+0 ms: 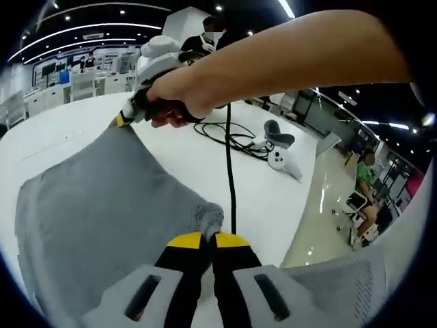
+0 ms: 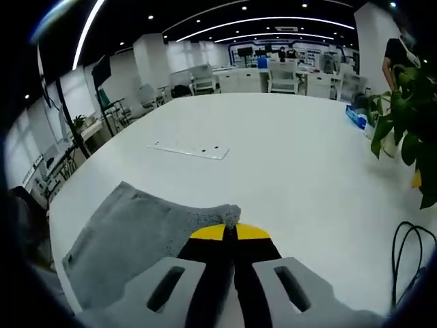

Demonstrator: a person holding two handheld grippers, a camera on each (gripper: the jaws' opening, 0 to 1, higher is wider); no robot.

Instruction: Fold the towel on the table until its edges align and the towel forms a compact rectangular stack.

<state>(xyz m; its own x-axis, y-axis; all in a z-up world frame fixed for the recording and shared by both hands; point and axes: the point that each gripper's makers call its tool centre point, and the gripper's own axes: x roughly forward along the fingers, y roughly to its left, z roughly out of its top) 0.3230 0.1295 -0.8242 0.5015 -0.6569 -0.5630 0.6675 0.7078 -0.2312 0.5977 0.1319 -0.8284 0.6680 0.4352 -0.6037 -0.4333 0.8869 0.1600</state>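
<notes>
Towel point(image 1: 102, 205), grey and soft-piled, lies spread over the near part of the white table point(image 1: 273, 198) in the left gripper view, a broad sheet with a lighter hem band along its left edge and gentle folds across it. One corner is bunched up into a small fuzzy tuft right at the yellow tips of the left gripper point(image 1: 208, 239), whose jaws are pressed together on that corner. The far corner of the cloth is pulled up toward the right gripper point(image 1: 126, 117), which comes in from the upper left under a person's hand point(image 1: 181, 96) and bare forearm; its yellow tip sits at the cloth's edge. In the right gripper view the towel point(image 2: 130, 232) stretches away to the near left, its corner folded over at the tips of the right gripper point(image 2: 230, 232), jaws clenched on it. Farther right on the table in the left gripper view lie a coiled black cable point(image 1: 232, 137) and a white controller point(image 1: 280, 154). A flat white plate point(image 2: 189, 150) lies on the table in the right gripper view, with a leafy plant point(image 2: 403, 123) at the far right
</notes>
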